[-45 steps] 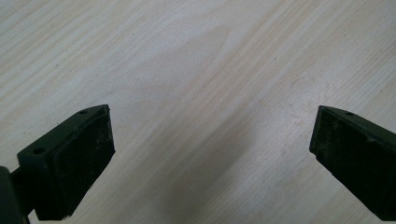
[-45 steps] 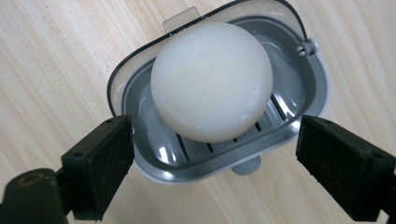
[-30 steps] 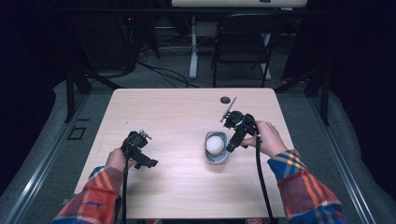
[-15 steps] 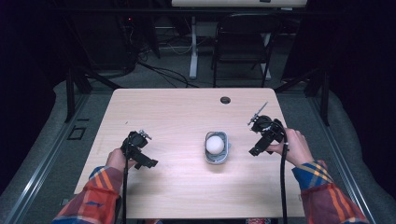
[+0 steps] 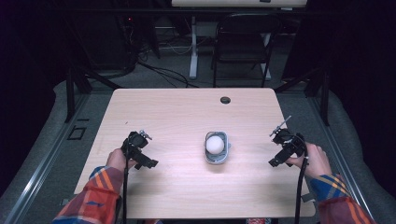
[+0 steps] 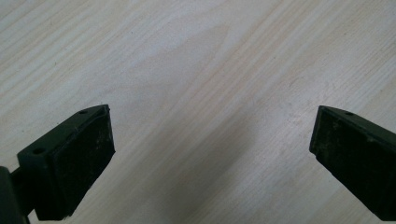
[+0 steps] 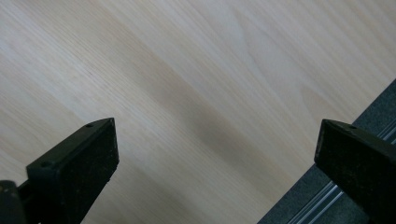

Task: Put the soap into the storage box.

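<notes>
Resting near the desk's [image 5: 187, 116] near-left part, the left hand-held gripper [image 5: 145, 161] had its jaws spread wide over bare wood, nothing between them. Right hand-held gripper [image 5: 279, 158] sat at the desk's right edge, jaws likewise spread and empty; the right gripper view looked down across that edge to the dark floor and a metal rail [image 7: 322, 198].

White ball [image 5: 215, 143] sat in the small grey cup [image 5: 217, 158], at desk centre, slightly right, well apart from both grippers. Cup looked upright. A dark round grommet [image 5: 225, 100] lay at the far edge.

Risks, as judged:
- Ball is round and rides high in a shallow cup; a nudge to the cup's rim on any return reach could tip it or roll the ball out toward a desk edge.
- Right gripper's cable [image 5: 300, 186] hangs off the near-right side; it could snag the desk edge and jerk the hand.
- Right gripper hovering over the edge leaves little support if lowered carelessly.

Change against earlier frames:
- A second ago the right gripper was at the cup, beside the ball; half a second ago it was partway out to the right; it had now withdrawn farther, to the desk's right edge.
- Left gripper held the same spot throughout.
- Ball and cup unmoved.
</notes>
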The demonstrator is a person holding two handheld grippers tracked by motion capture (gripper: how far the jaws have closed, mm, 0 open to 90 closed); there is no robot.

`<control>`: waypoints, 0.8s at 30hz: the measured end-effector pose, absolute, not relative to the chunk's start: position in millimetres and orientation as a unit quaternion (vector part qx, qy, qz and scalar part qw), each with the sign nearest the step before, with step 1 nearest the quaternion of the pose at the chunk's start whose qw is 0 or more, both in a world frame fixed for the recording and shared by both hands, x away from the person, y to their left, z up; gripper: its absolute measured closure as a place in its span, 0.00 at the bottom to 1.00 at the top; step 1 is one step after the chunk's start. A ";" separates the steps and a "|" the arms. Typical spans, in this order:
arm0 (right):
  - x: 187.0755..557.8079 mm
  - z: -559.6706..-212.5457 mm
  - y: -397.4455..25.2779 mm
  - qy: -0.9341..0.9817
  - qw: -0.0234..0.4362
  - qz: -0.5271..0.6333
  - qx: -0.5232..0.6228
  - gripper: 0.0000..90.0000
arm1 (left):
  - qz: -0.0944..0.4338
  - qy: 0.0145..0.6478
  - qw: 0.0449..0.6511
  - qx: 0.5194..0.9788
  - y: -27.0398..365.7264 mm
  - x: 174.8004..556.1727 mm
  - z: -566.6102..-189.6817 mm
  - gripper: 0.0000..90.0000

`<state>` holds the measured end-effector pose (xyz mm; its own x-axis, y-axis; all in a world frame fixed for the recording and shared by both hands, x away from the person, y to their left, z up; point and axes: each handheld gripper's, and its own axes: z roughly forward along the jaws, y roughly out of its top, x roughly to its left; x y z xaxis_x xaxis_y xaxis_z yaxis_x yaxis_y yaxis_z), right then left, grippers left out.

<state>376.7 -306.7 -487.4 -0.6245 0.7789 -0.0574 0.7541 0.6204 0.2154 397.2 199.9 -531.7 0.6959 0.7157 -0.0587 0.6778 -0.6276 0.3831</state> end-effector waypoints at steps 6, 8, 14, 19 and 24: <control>370.7 -500.2 -321.4 0.896 0.067 0.072 0.434 0.00 | 0.047 0.385 0.192 0.902 199.5 397.1 -532.0 0.00; 367.4 -505.1 -325.3 0.890 0.067 0.081 0.443 0.00 | 0.049 0.383 0.191 0.903 199.4 397.3 -532.1 0.00; 353.0 -530.2 -330.6 0.872 0.058 0.117 0.472 0.00 | 0.046 0.381 0.192 0.903 199.0 397.0 -532.3 0.00; 350.7 -536.9 -332.8 0.883 0.049 0.076 0.461 0.00 | 0.043 0.376 0.190 0.906 198.3 396.6 -532.3 0.00; 353.2 -536.5 -332.7 0.888 0.043 0.062 0.454 0.00 | 0.038 0.371 0.186 0.909 197.1 396.4 -533.4 0.00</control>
